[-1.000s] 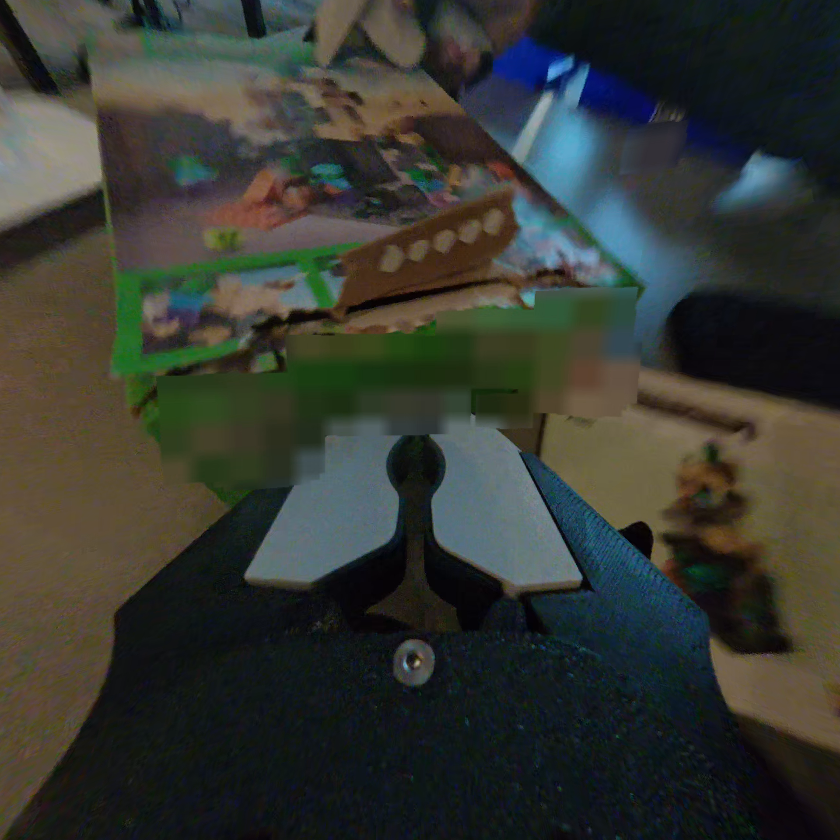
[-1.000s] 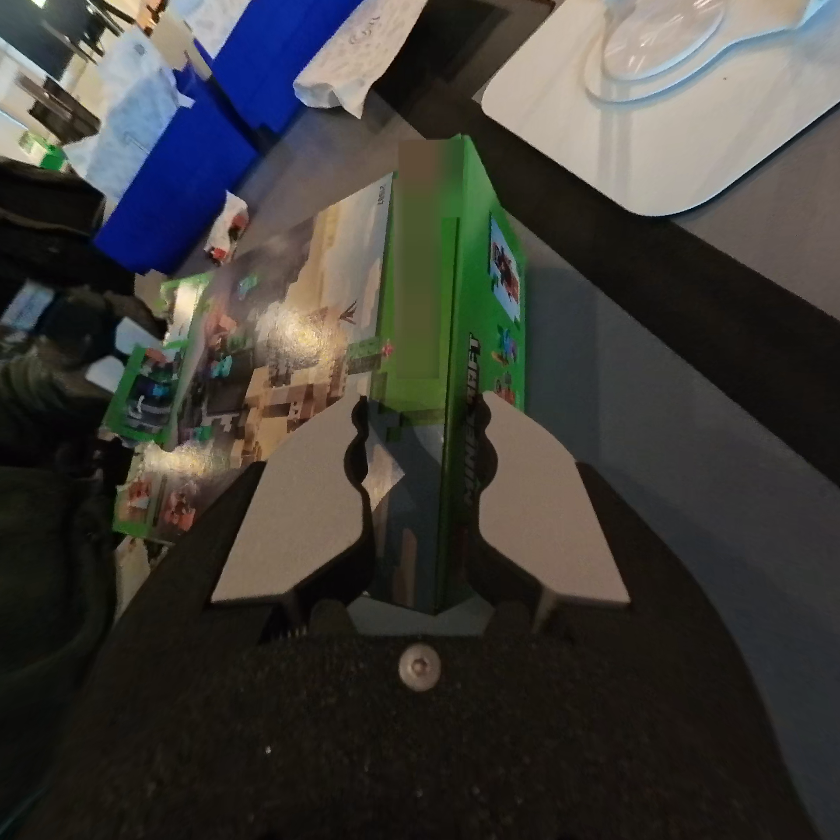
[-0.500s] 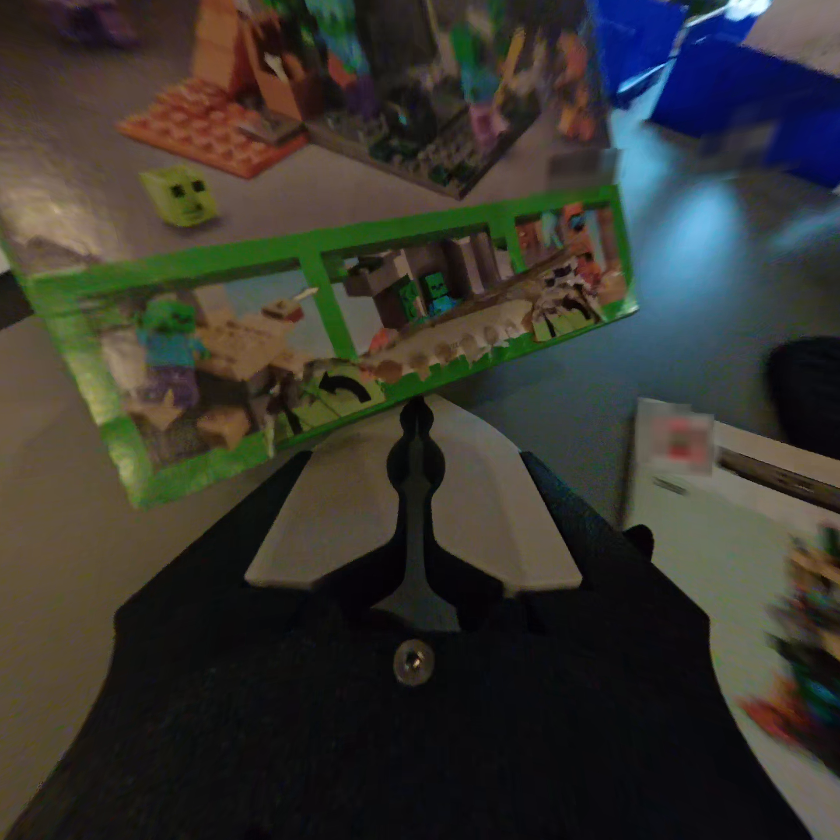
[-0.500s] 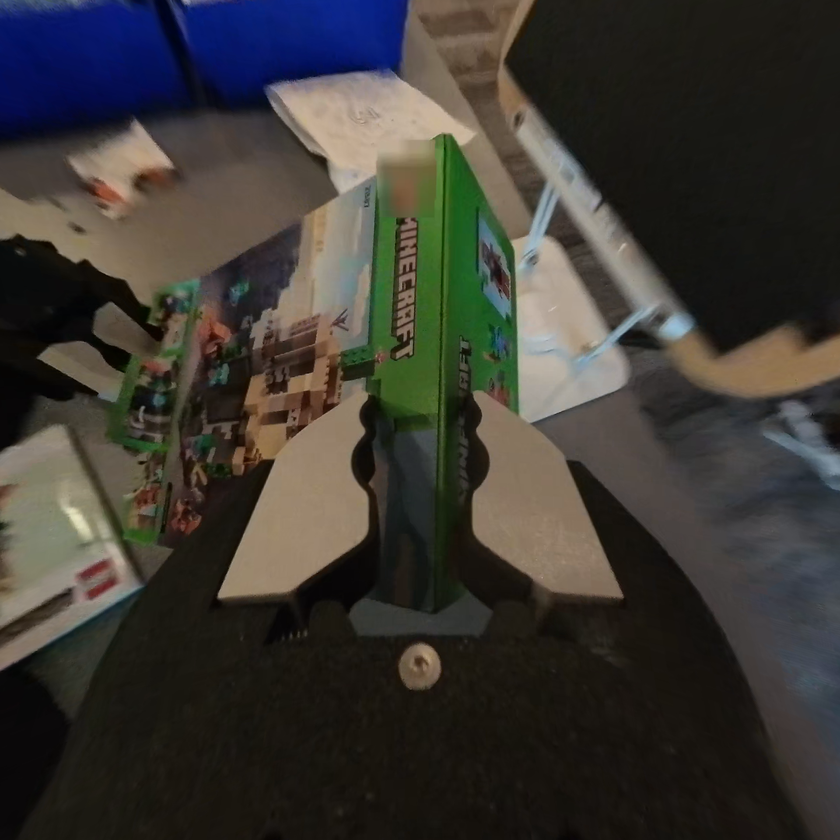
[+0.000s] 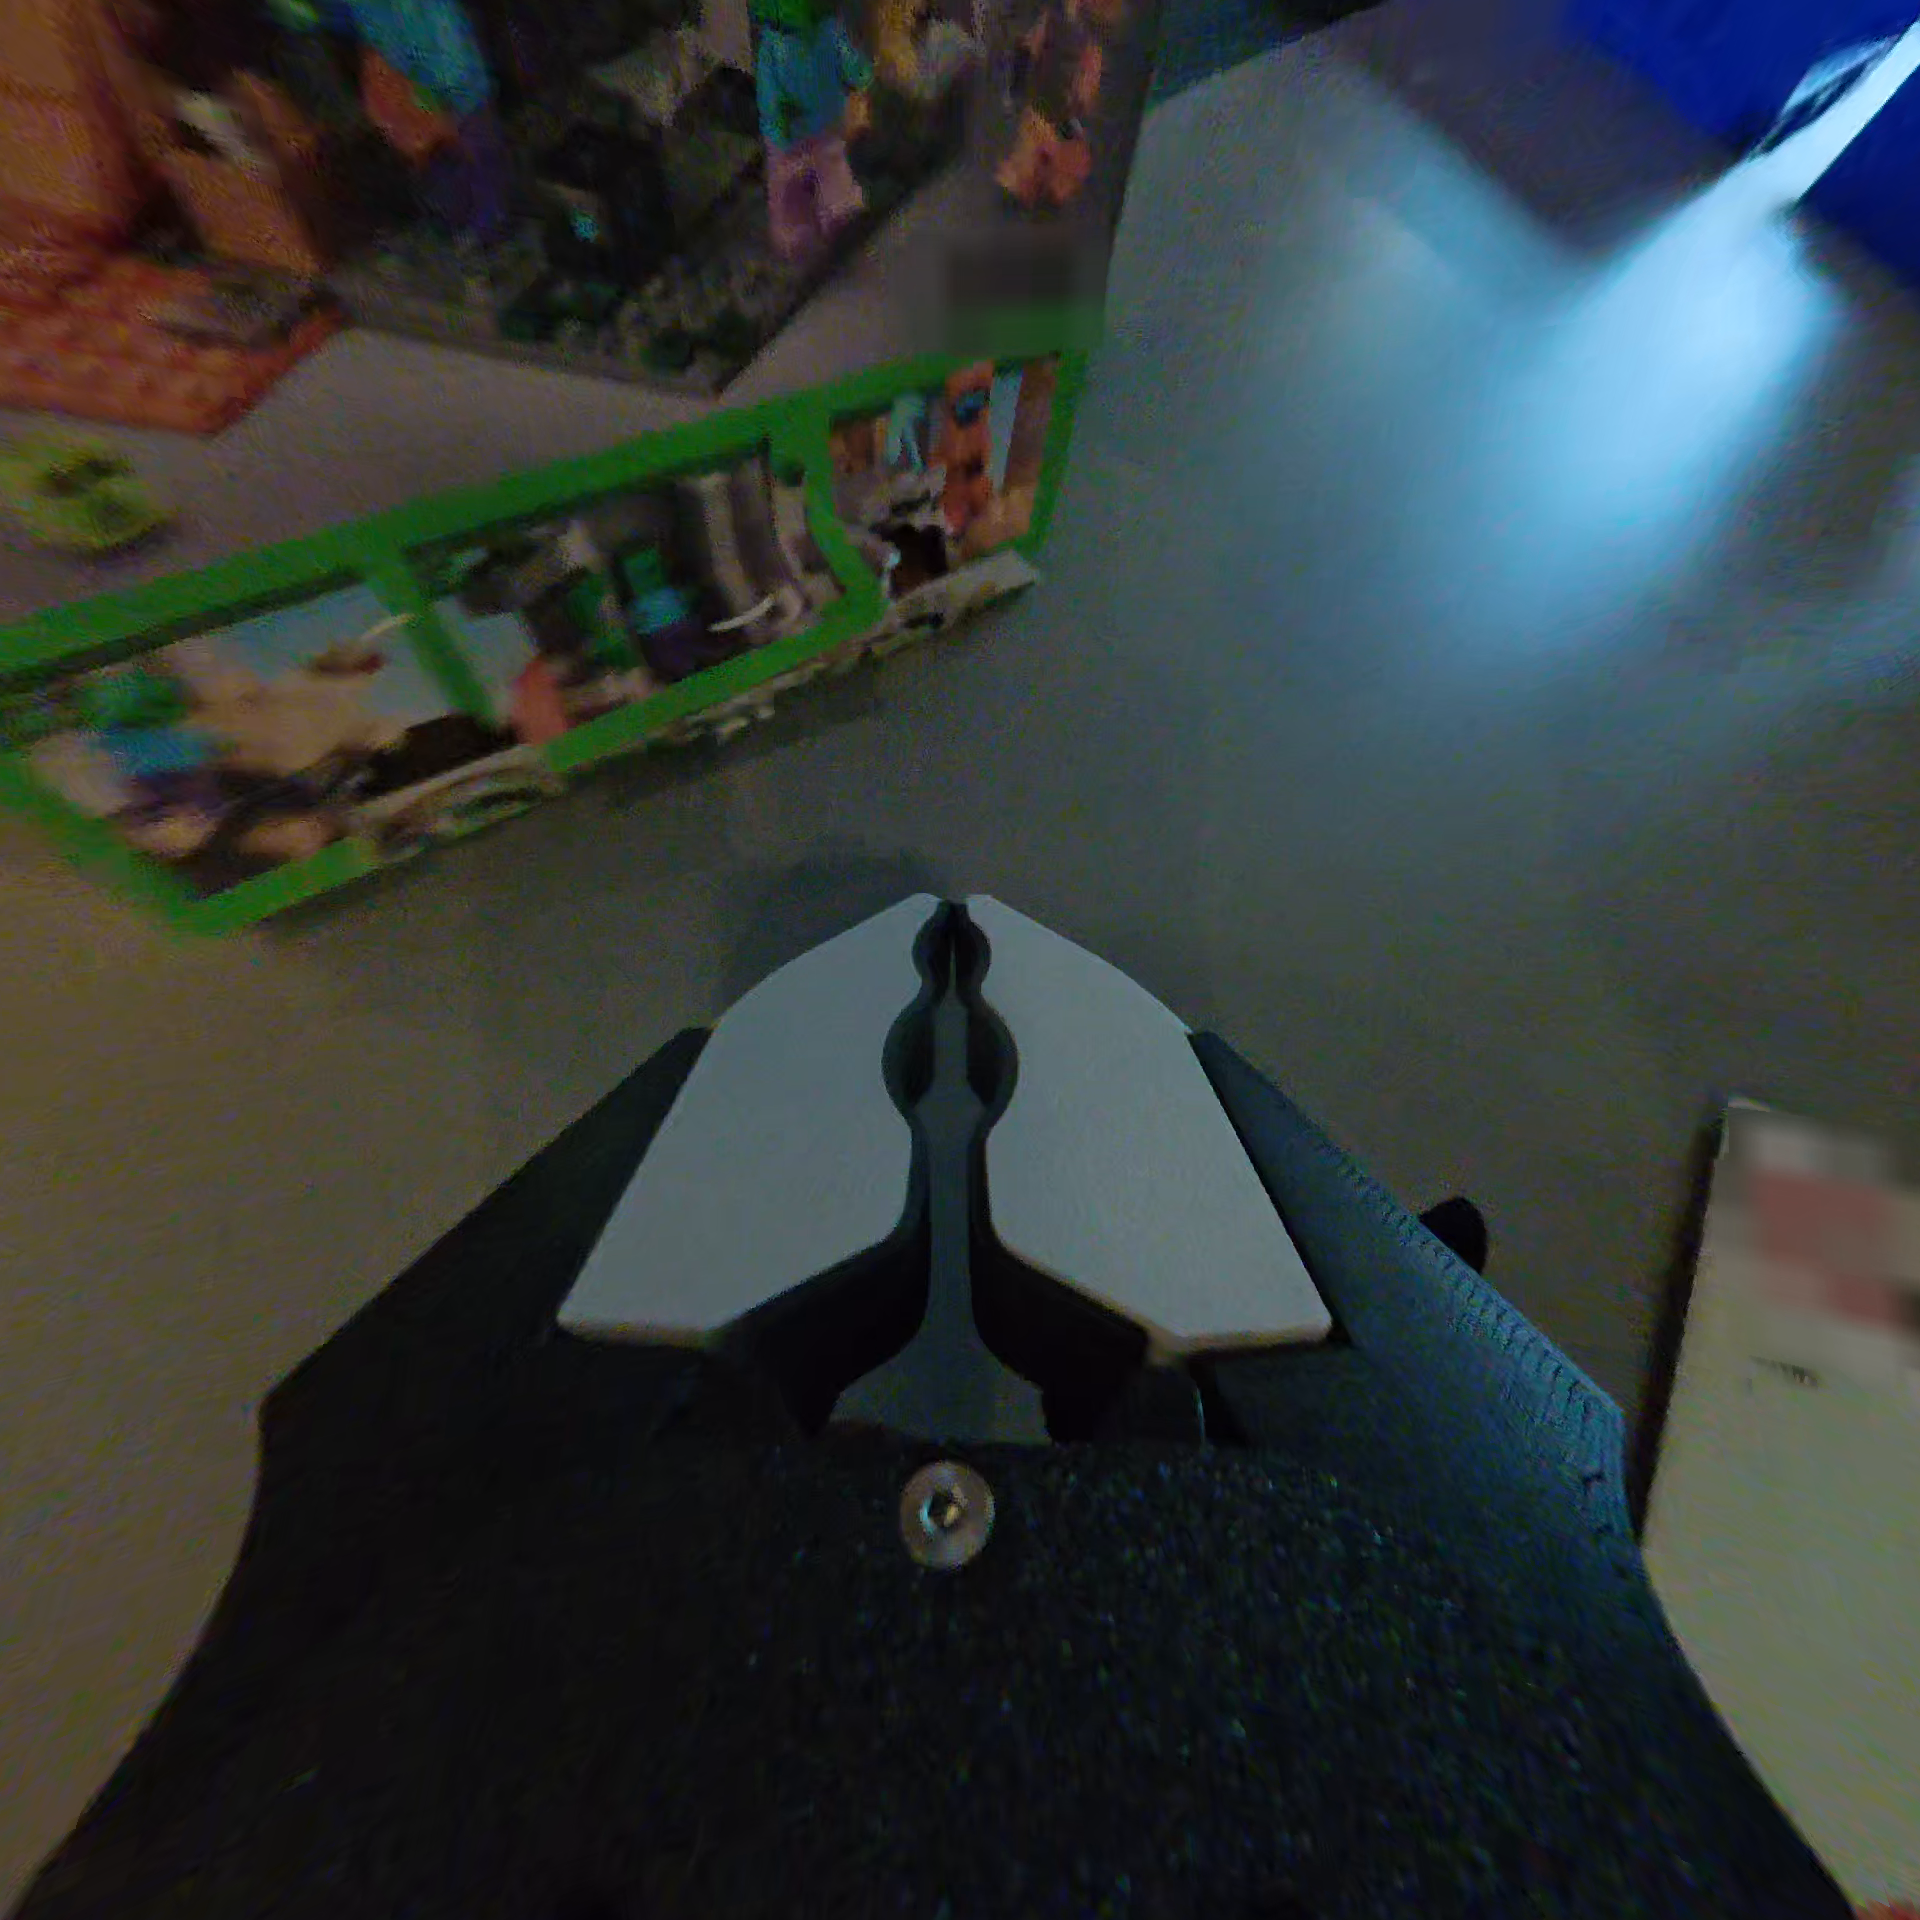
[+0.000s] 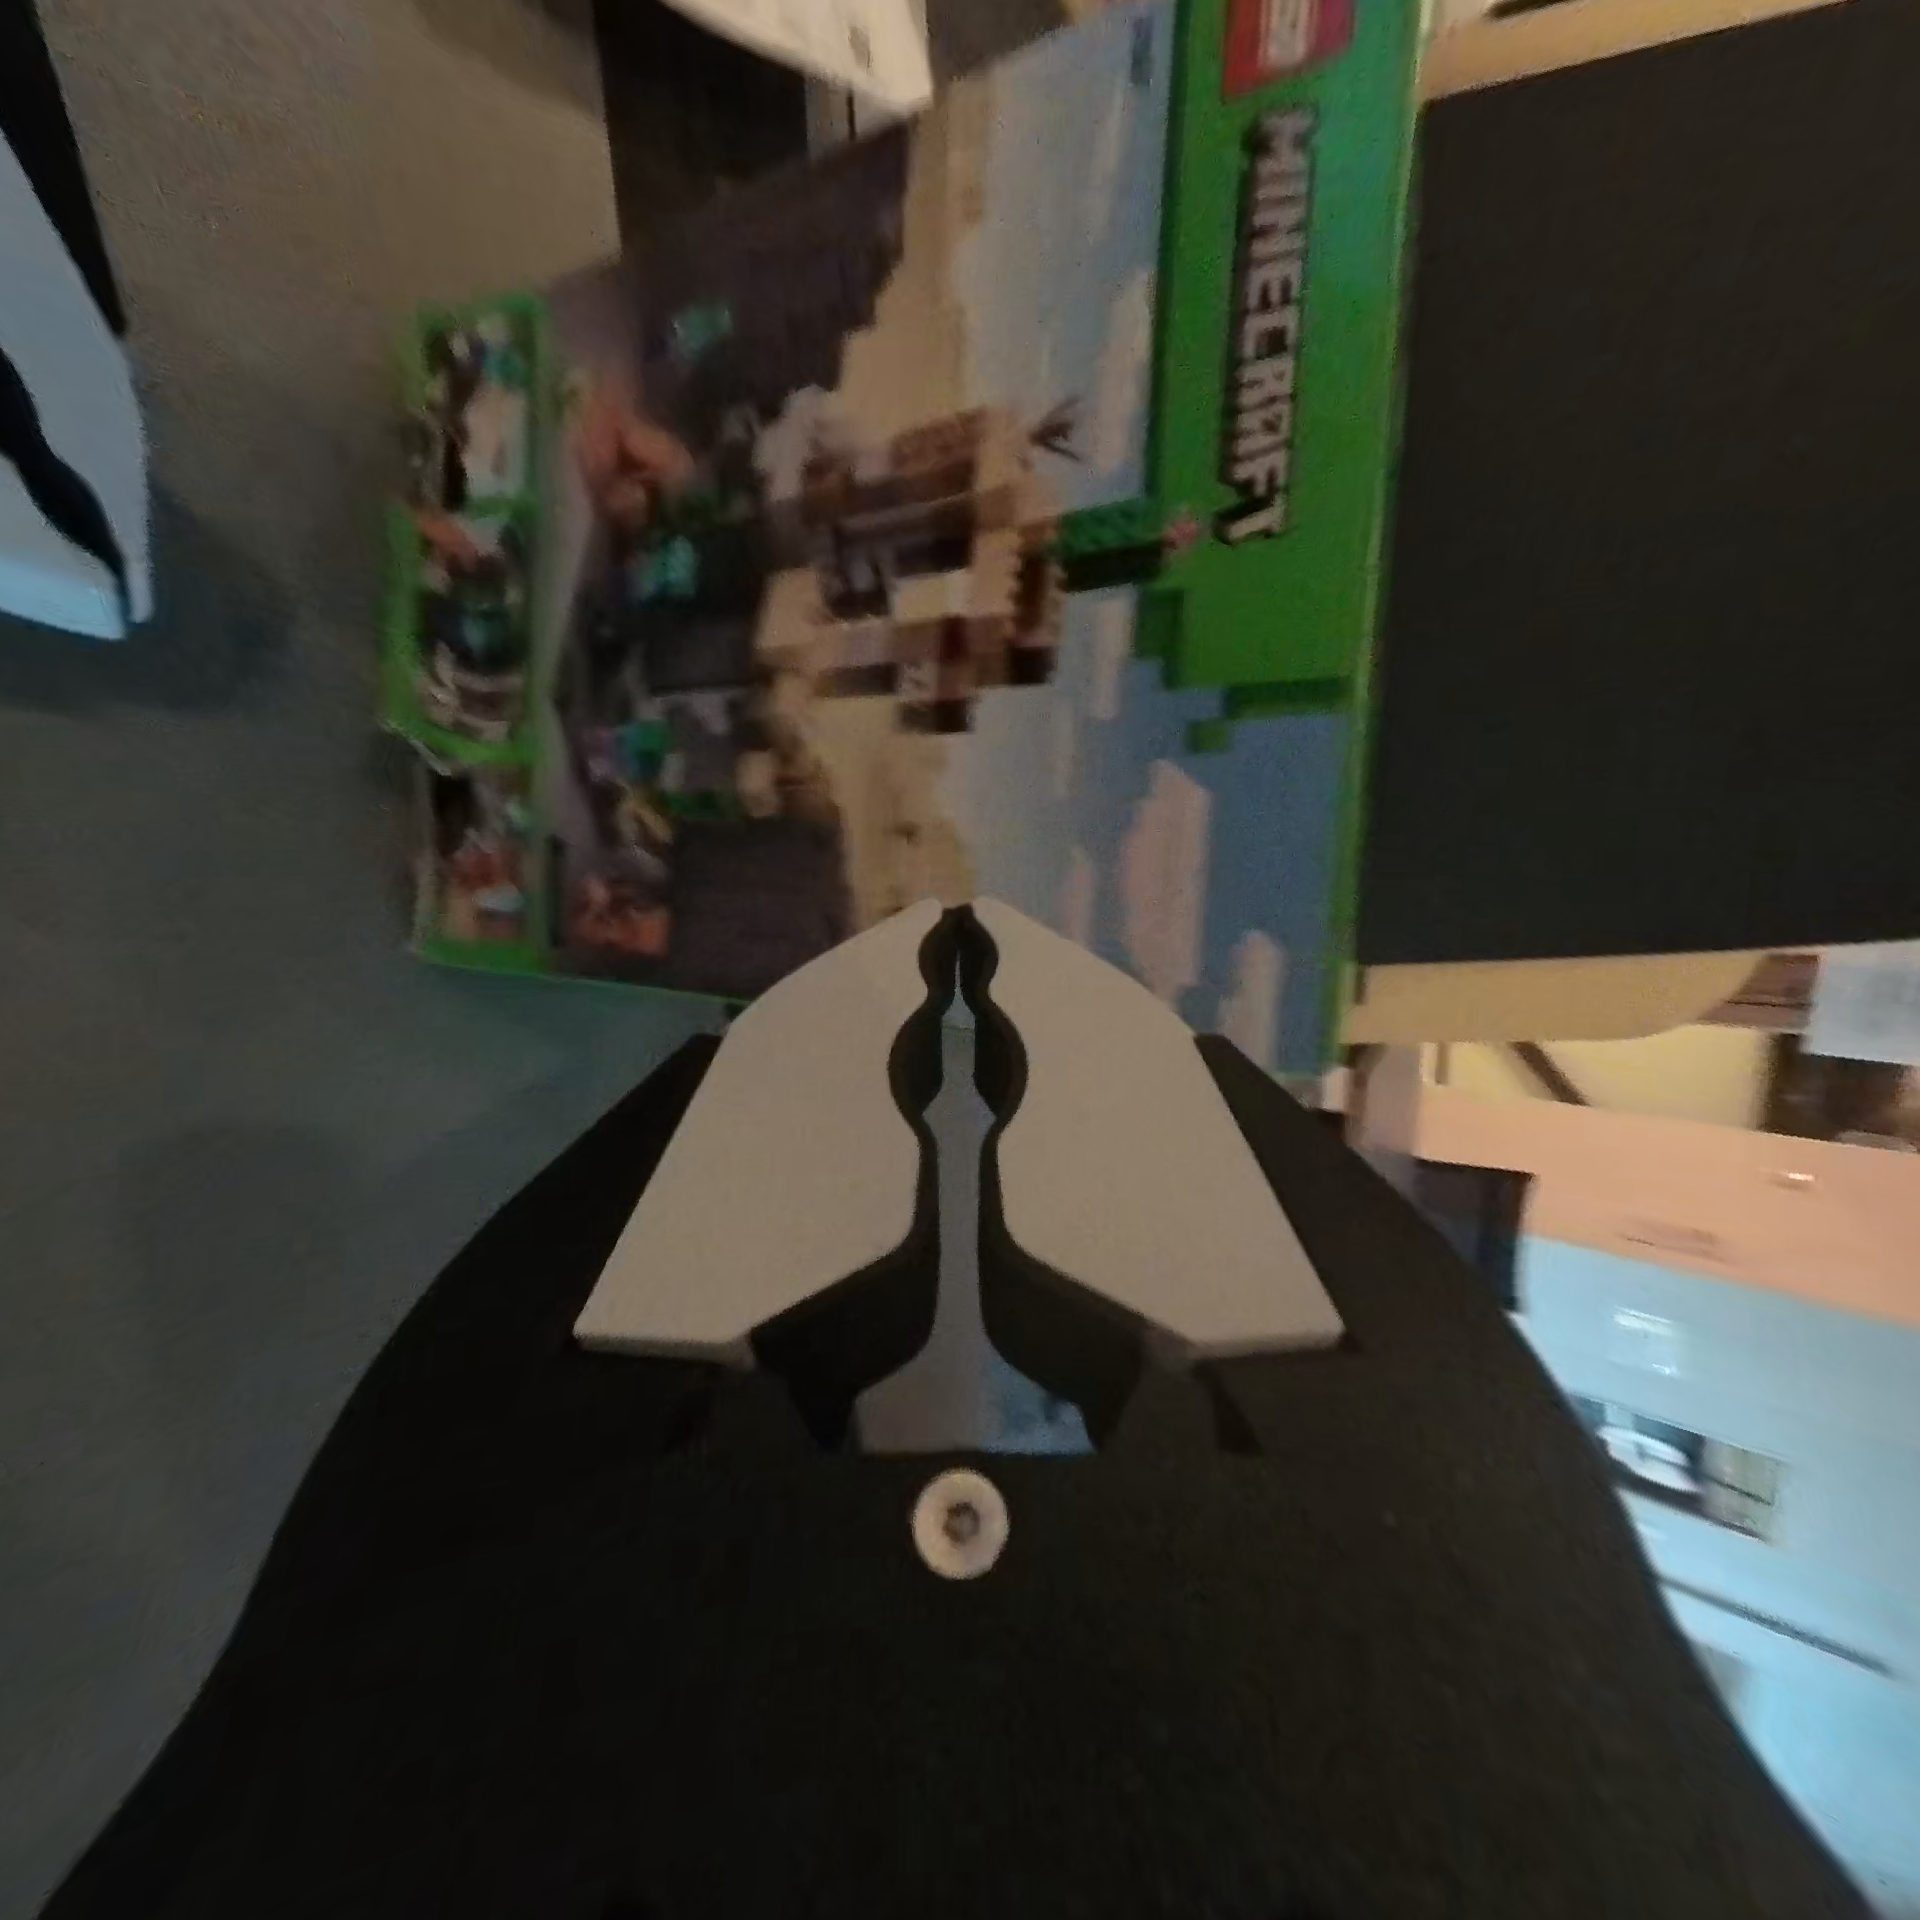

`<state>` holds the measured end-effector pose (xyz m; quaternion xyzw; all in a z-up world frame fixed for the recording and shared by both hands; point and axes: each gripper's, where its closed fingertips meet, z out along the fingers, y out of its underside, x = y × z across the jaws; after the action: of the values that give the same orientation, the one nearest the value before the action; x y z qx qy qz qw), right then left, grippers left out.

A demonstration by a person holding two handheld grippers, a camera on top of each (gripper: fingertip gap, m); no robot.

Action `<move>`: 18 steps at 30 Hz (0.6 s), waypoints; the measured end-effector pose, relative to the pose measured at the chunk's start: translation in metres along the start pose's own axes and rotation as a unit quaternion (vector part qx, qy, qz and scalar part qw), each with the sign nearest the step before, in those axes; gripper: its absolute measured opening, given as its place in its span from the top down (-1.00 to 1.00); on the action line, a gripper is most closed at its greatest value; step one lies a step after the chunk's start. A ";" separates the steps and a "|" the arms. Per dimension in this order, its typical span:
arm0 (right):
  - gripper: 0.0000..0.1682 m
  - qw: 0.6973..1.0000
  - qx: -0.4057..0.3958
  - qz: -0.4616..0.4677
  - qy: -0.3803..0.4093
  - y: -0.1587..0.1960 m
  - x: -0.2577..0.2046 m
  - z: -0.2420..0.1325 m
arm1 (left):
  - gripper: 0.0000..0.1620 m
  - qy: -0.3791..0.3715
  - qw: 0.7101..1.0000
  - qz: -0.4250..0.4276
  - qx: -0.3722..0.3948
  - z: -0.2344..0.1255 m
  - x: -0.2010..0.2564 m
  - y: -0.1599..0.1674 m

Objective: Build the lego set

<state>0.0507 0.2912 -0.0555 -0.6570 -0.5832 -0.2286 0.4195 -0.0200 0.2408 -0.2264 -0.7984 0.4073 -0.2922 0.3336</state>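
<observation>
Left wrist view: left gripper (image 5: 951,914), black grainy printed body, smooth pale grey fingers (image 5: 790,1153) with scalloped inner edges, pressed together at the tips, nothing between them. It hangs over a matte grey surface (image 5: 1299,727). The Lego box (image 5: 499,582), flat printed cardboard with a green border and a torn, ragged near edge, lies ahead and to the left, apart from the fingertips. A white booklet (image 5: 1787,1475) sits at the right edge, blurred. Blue bin (image 5: 1829,73) in the top right corner. Whole frame is motion-blurred.

Right wrist view: right gripper (image 6: 958,920), same build; its fingers (image 6: 800,1153) meet at the tips with only the scalloped gap behind, holding nothing. The box's (image 6: 935,540) front face fills the middle just beyond the tips; whether it touches them, can't tell. This view alone shows the green title band, the sky-and-cloud artwork and a green strip of small scenes on the far left edge. A dark flat panel (image 6: 1662,520) covers the box's right side. Other gripper's pale finger (image 6: 62,416) shows at far left. White paper (image 6: 821,42) at top.
</observation>
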 end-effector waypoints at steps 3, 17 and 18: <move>1.00 0.996 0.044 0.076 -0.028 -0.006 -0.008 -0.009 | 0.98 -0.023 0.999 0.016 0.036 -0.030 -0.014 -0.007; -0.46 0.849 0.167 0.458 -0.202 0.077 -0.041 0.050 | -0.06 0.021 0.985 0.124 0.122 -0.062 -0.115 -0.091; -0.50 0.846 0.171 0.460 -0.210 0.078 -0.039 0.058 | -0.10 0.035 0.984 0.132 0.113 -0.057 -0.117 -0.092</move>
<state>0.1056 0.3185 -0.1399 -0.8003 -0.3184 0.2368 0.4496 -0.0785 0.3644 -0.1438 -0.6837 0.4851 -0.3175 0.4432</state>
